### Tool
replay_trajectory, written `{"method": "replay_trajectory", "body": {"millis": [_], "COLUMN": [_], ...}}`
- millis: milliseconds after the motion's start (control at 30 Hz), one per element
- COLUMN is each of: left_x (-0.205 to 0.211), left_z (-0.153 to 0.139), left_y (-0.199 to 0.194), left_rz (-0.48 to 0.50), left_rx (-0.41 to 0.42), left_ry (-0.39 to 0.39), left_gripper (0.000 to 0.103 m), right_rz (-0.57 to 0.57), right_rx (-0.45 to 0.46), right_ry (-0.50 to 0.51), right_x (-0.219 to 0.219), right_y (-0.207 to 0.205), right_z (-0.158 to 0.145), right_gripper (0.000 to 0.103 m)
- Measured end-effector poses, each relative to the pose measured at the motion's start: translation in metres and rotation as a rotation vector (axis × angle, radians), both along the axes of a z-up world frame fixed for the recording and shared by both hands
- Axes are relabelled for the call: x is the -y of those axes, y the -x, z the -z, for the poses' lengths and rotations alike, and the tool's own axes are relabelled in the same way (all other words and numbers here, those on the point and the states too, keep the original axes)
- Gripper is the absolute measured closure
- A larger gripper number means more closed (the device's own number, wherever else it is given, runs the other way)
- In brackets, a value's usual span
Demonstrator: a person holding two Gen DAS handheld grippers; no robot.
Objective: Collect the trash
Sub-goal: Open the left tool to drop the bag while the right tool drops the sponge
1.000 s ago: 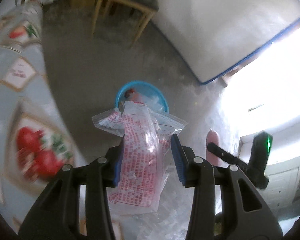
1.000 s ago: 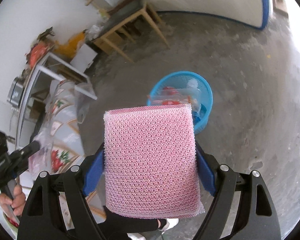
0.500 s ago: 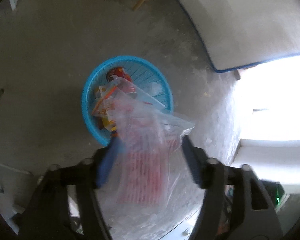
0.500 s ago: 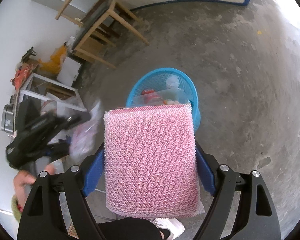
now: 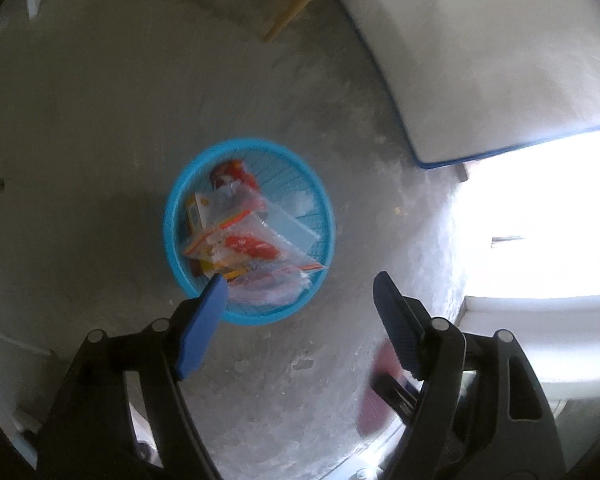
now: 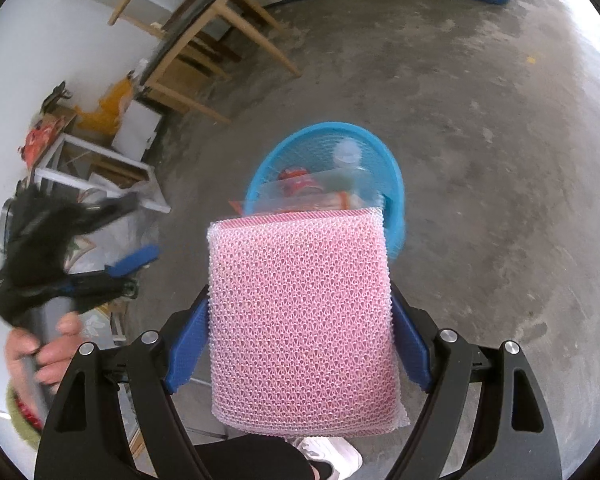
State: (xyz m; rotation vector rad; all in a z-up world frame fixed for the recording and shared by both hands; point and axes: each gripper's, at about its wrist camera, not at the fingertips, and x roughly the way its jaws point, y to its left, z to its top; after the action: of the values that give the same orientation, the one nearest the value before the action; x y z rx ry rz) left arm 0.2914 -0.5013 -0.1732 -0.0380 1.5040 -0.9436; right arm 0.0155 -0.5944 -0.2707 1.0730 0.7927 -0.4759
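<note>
Left hand-held gripper (image 5: 300, 304), black arms, blue pads, silver screws, right hand-held gripper (image 6: 300, 320) alike, white shoe (image 6: 332, 454), dark trouser leg (image 6: 252, 460)

Ahead of your left gripper (image 5: 300, 312), its jaws opening with nothing between them, bare concrete floor (image 5: 100, 160) rings the blue basket (image 5: 324, 216); wrappers (image 5: 252, 248) crowd its mouth.

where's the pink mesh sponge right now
In the right wrist view, the pink mesh sponge is clamped between the right gripper's blue pads, held above the blue basket.
</note>
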Motion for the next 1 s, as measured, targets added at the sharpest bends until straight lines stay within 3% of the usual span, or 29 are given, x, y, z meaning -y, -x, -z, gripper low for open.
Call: {"method": "replay_trajectory", "body": {"millis": [133,300,367,433,567,700,833,1000], "left_x": [-0.042,-0.136,-0.175,-0.222,-0.289,-0.340,-0.363,-0.381], "left_z": [-0.062,-0.135,-0.153,-0.169,-0.182,-0.183,-0.179,-0.174], "left_y": [0.003,0.018,0.025,0.037,0.062,0.082,0.099,0.108], "left_rz": [0.056,0.080,0.062,0.017,-0.064,-0.144,-0.184,-0.204], "left_rx": [0.115,0.282,0.303,0.329,0.376,0.389,0.425,0.486], "left_ry": [0.020,0.007,0.009,0.030,0.041,0.066,0.091,0.089], "left_gripper": [0.032,0.028,0.028,0.028,0.026,0.026,0.026,0.026], "right_rz": [-0.011,-0.016,-0.037,-0.086,-0.172,-0.226,-0.244,-0.196], "right_rx": [0.007,0.023,-0.012,-0.092,-0.245,-0.307,-0.324,-0.281], "right_ry": [0.050,0.190,0.267,0.311,0.371,0.447,0.496,0.512], "right_x": [0.003,0.001,-0.003,-0.007,-0.016,-0.025,-0.027,-0.027], "right_y": [-0.034,-0.083,-0.102,-0.127,-0.156,-0.165,-0.163,-0.138], "right_z": [-0.001,-0.011,-0.003,0.023,0.062,0.066,0.053,0.016], "right_gripper": [0.024,0.023,0.020,0.015,0.015,0.015,0.015,0.015]}}
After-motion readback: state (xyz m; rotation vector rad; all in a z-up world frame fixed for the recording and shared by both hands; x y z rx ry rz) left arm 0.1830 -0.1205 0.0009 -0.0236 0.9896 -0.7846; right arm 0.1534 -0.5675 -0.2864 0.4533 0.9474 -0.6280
